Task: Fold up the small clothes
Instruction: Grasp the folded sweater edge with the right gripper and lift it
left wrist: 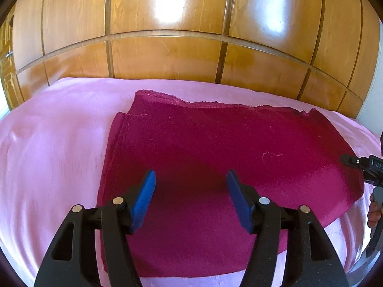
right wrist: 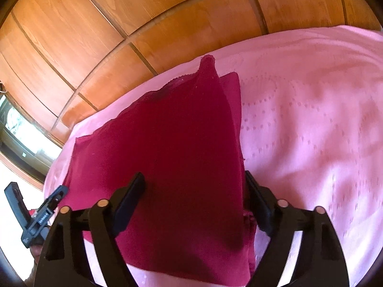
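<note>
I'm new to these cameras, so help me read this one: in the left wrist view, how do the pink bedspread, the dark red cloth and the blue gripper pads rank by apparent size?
1. Pink bedspread, though the cloth covers much of it.
2. Dark red cloth.
3. Blue pads, enlarged by nearness to the camera.

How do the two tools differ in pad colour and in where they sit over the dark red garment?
The left tool has blue ribbed pads; the right tool has black ones. The left tool sits over the middle of the dark red garment, nothing between its pads; the right tool straddles the garment's right edge, cloth between its pads but not visibly pinched. Both stand open above the pink bedspread.
</note>
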Available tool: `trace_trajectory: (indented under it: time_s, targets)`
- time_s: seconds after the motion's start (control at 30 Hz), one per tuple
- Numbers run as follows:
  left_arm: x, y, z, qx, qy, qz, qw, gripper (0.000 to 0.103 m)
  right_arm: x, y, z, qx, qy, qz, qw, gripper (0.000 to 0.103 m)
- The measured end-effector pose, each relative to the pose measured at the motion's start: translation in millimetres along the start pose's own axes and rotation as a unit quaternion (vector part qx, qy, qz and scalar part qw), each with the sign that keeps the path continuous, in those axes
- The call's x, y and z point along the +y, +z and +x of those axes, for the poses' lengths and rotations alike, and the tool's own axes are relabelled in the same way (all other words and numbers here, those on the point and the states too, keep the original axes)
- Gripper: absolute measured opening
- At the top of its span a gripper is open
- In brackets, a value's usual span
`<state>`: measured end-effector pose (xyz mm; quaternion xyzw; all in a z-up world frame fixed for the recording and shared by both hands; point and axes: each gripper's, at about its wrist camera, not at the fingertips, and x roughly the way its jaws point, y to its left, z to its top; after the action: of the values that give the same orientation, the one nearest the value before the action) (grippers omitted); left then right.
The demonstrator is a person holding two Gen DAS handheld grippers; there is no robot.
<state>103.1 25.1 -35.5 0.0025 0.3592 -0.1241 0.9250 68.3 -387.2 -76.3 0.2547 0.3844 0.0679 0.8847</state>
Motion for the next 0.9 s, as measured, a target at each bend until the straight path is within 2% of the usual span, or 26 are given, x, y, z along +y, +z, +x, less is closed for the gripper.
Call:
trace_trajectory:
  time_s: [0.17, 0.33, 0.43, 0.47, 0.53, 0.6, 0.7, 0.8, 0.87, 0.9]
  targets:
    - [5, -2, -5, -0.005, -0.003, -0.010, 0.9999, 0.061, 3, 0, 4, -0.003, -0.006, 0.000, 1.000, 0.077]
    - [36, 12, -1, -0.005, -0.015, -0.048, 0.9987, 0.061, 2, -2, 4, -0.007, -0.005, 0.006, 1.000, 0.079]
    - [56, 16, 19, 0.019, 0.002, -0.056, 0.9982, 0.061, 2, -2, 7, -0.008, -0.003, 0.007, 1.000, 0.080]
    - [67, 14, 31, 0.036, 0.013, -0.069, 0.9969, 0.060, 1, -3, 7, -0.008, -0.001, 0.009, 1.000, 0.081]
    - [89, 10, 46, 0.057, -0.001, -0.114, 0.9919, 0.060, -1, -2, 7, -0.008, 0.003, 0.016, 1.000, 0.081]
    - [102, 8, 47, 0.058, -0.021, -0.151, 0.9867, 0.060, 0, -1, 7, -0.006, 0.005, 0.014, 1.000, 0.081]
    - [102, 6, 34, 0.040, -0.002, -0.161, 0.9861, 0.060, 0, -1, 6, -0.002, 0.006, 0.010, 1.000, 0.080]
    - [95, 5, 13, 0.007, 0.016, -0.156, 0.9876, 0.060, -1, -1, 4, 0.001, 0.003, 0.009, 1.000, 0.074]
    - [85, 4, -2, -0.017, 0.010, -0.144, 0.9894, 0.060, -1, -1, 3, 0.004, -0.001, 0.008, 1.000, 0.057]
    - [79, 3, -7, -0.022, 0.003, -0.136, 0.9904, 0.060, -1, 0, 2, 0.006, 0.003, 0.010, 1.000, 0.053]
